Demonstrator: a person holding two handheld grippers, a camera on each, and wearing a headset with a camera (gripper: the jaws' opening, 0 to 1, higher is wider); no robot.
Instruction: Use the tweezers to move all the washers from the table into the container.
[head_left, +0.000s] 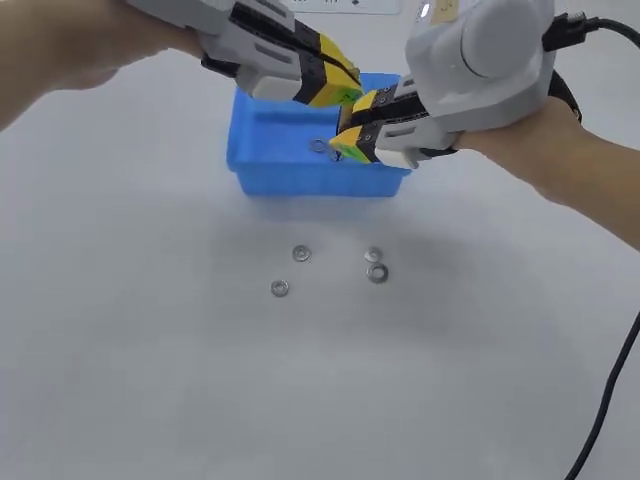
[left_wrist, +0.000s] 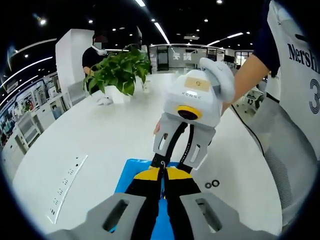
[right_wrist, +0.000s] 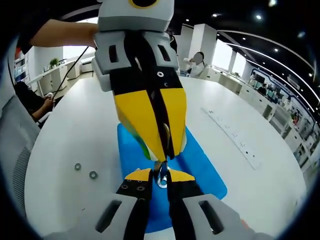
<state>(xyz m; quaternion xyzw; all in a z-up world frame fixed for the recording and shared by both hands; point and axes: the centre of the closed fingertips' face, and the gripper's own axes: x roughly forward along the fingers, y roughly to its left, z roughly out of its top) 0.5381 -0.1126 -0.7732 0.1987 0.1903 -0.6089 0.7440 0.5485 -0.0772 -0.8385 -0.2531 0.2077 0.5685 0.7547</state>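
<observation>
Head view first: where are the washers (head_left: 301, 254)?

— Four lie loose on the tabletop (head_left: 150, 330), in front of the blue container (head_left: 310, 182) and well apart from its wall. Two more already rest inside the container.

— And your tools?

— Both hang over the container, tips almost meeting. My left tool (head_left: 345, 93) has its jaws drawn together, with nothing I can make out between them. My right tool (head_left: 348, 148) is pinched on a thin sliver, which I take for the tweezers (right_wrist: 160, 170).

— How will a washer handle?

— Light, stiff, flat and slick, I judge; a push would send it skating. I'd nip it across the rim, one tip through the hole, and lift gently.

— What does one view add to another?

— Right gripper view shows a washer (right_wrist: 162, 182) inside the container, directly under the tweezers, where the head view has it small and blurred. Head view gives the full count of four loose ones; left gripper view catches two of them just beside the container.
</observation>
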